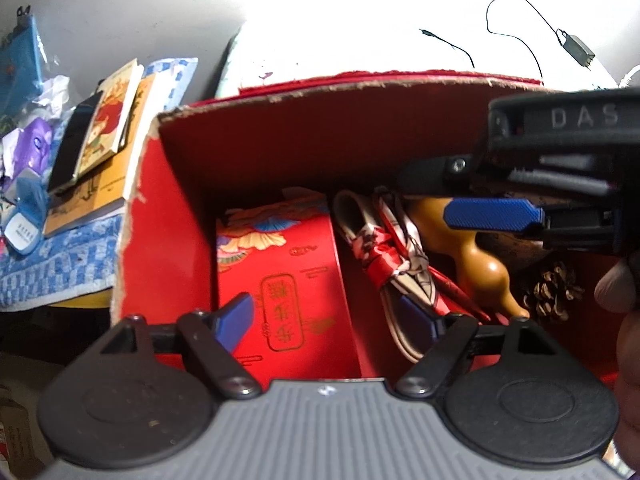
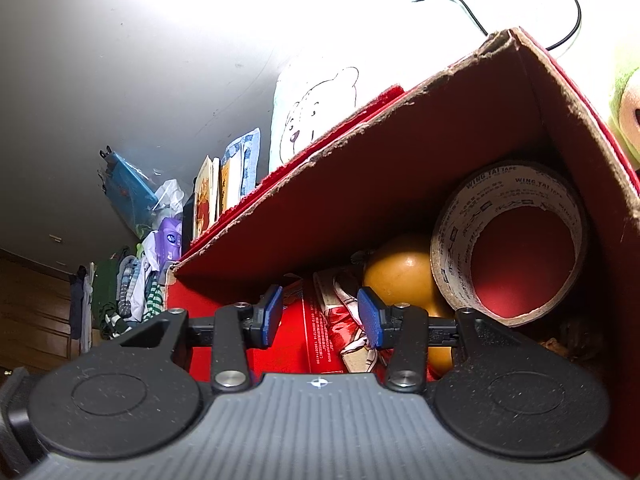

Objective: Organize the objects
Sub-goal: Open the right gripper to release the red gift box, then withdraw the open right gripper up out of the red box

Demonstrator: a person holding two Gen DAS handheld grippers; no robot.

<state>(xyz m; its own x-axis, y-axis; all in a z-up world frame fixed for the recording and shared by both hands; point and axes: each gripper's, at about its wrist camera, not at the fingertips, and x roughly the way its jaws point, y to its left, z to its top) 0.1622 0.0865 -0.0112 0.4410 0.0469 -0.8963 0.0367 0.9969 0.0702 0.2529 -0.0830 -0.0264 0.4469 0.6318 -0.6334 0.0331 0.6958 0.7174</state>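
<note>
Left gripper (image 1: 334, 320) I kept spread wide, empty, hovering over red box (image 1: 280, 148). Right gripper (image 2: 320, 318) parted too, nothing between pads, low inside box. Contents packed side by side: red gift carton (image 1: 288, 280) at left, patterned red bundle (image 1: 394, 264) next to it, gourd (image 1: 476, 252), pinecone (image 1: 554, 292), tape roll (image 2: 512, 240) leaning in far corner. Judged: tight packing to save room. Books (image 1: 104, 136) stacked outside box on blue cloth (image 1: 60, 264), left.
</note>
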